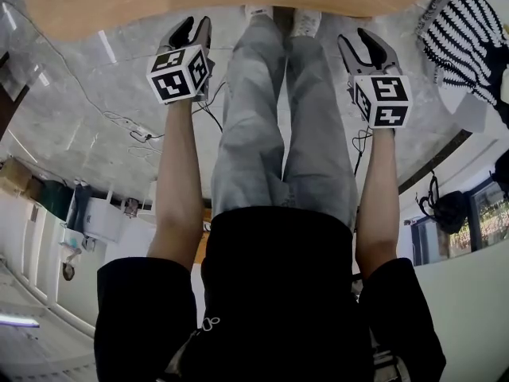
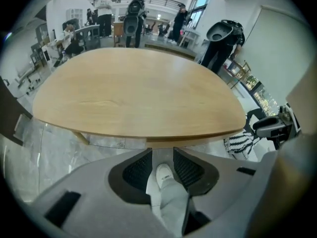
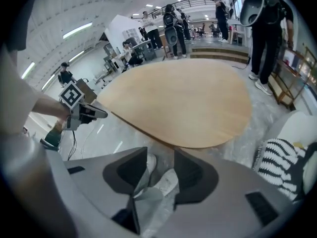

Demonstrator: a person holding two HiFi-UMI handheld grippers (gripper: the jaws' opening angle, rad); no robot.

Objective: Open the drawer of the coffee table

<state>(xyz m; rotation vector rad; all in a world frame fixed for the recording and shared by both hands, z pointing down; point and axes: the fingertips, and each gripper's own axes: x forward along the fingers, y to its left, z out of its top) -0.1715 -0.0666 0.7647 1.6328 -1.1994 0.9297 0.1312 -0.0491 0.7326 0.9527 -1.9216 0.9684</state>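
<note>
The coffee table [image 1: 199,2] has a rounded, light wooden top along the top of the head view. In the left gripper view the table top [image 2: 138,93] fills the middle, with a narrow wooden strip [image 2: 193,142] under its near rim. No drawer handle shows. My left gripper [image 1: 196,27] hangs left of the person's legs, just short of the table edge, open and empty. My right gripper [image 1: 359,43] hangs on the other side, also open and empty. Between the left gripper's [image 2: 162,163] pads only a white shoe and trouser leg show. The right gripper [image 3: 161,165] looks at the table top [image 3: 188,100].
The person's legs in grey trousers [image 1: 274,118] and white shoes stand between the two grippers, toes at the table. A black-and-white striped cushion [image 1: 461,34] lies at the right. Cables and a power strip [image 1: 135,127] lie on the marble floor at the left. People stand beyond the table [image 2: 133,19].
</note>
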